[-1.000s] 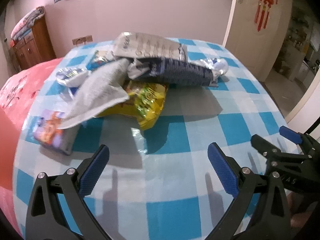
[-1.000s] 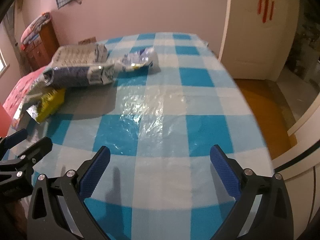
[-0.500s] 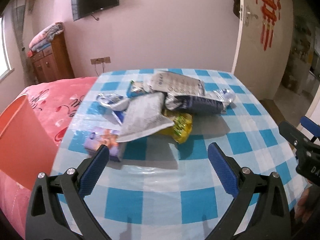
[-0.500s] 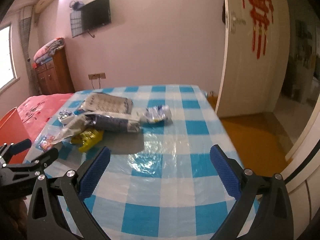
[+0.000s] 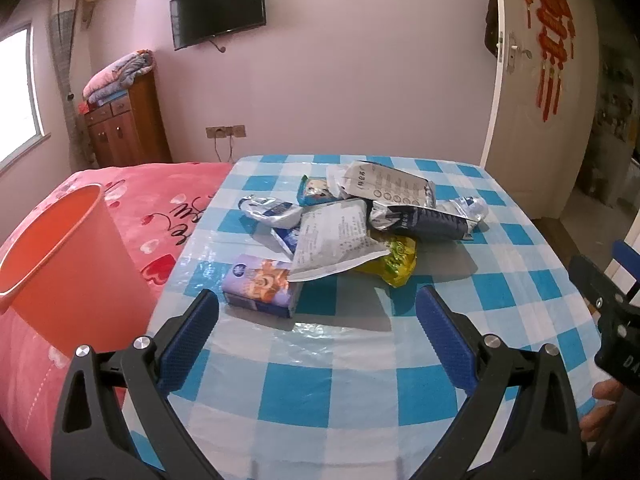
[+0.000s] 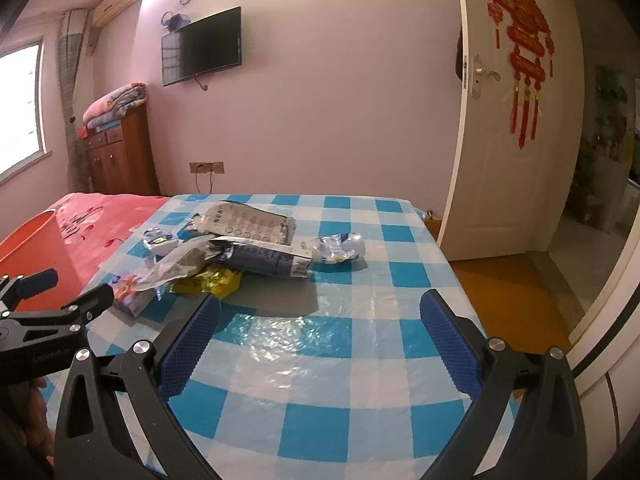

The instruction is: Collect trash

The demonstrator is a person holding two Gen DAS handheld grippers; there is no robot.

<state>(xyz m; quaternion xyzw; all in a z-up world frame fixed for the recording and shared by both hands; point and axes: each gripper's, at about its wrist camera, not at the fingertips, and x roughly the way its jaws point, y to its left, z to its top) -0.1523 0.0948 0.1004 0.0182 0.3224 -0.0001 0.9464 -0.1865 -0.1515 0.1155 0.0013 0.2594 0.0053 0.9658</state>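
A pile of trash lies on the blue checked table [image 5: 320, 380]: a purple tissue pack [image 5: 262, 290], a grey-white bag [image 5: 334, 240], a yellow wrapper [image 5: 396, 262], a dark blue bag [image 5: 424, 222], a grey printed bag [image 5: 390, 186] and a crumpled clear wrapper [image 6: 338, 248]. An orange bin [image 5: 68, 264] stands left of the table. My left gripper [image 5: 318, 340] is open and empty, short of the tissue pack. My right gripper [image 6: 320, 344] is open and empty over the table's near right part, away from the pile [image 6: 240, 252].
A pink bed [image 5: 160, 200] lies behind the bin [image 6: 36, 240]. A wooden cabinet [image 5: 124, 128] stands at the back left. A white door [image 6: 500, 152] stands open on the right, with orange floor [image 6: 500, 300] beside the table.
Both grippers have pulled back and tilted up from the table. The pile now looks smaller and farther away, and the orange bin and the room have come into view.
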